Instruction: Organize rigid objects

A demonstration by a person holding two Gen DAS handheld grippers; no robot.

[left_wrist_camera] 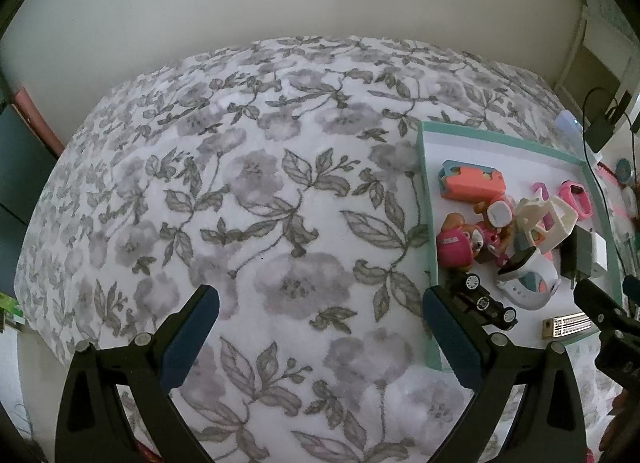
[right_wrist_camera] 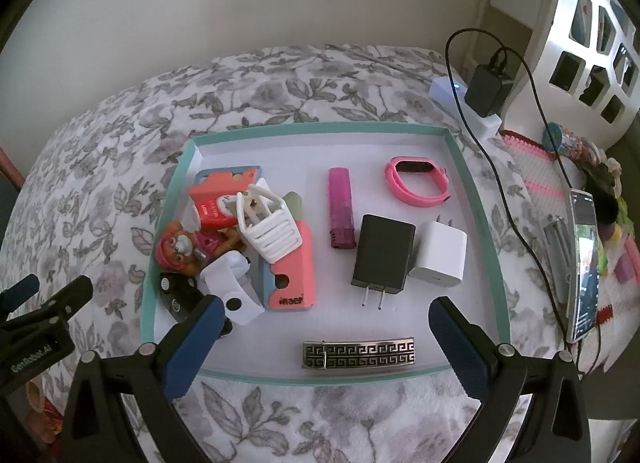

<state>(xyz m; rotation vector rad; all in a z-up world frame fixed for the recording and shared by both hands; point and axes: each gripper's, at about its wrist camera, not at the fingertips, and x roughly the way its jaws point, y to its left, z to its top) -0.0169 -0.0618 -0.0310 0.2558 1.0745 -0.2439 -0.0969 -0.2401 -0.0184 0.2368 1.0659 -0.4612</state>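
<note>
A shallow white tray with a teal rim (right_wrist_camera: 320,127) lies on the flowered bed cover; it also shows at the right of the left wrist view (left_wrist_camera: 425,199). Its left side holds a pile: a pink toy dog (right_wrist_camera: 176,249), a white toy basket (right_wrist_camera: 268,229), coral cases (right_wrist_camera: 290,283), a white watch (right_wrist_camera: 236,283) and a black toy car (right_wrist_camera: 176,297). On its right lie a magenta lighter (right_wrist_camera: 341,213), a pink wristband (right_wrist_camera: 418,181), a black charger (right_wrist_camera: 382,255), a white charger (right_wrist_camera: 439,255) and a metal hair clip (right_wrist_camera: 358,354). My right gripper (right_wrist_camera: 324,315) is open and empty over the tray's near edge. My left gripper (left_wrist_camera: 320,303) is open and empty over the bed cover, left of the tray.
A white power strip with a black adapter and cable (right_wrist_camera: 486,89) lies behind the tray's far right corner. A phone (right_wrist_camera: 584,263) and small clutter lie to the right. A wall runs behind the bed. The flowered bed cover (left_wrist_camera: 240,183) stretches left of the tray.
</note>
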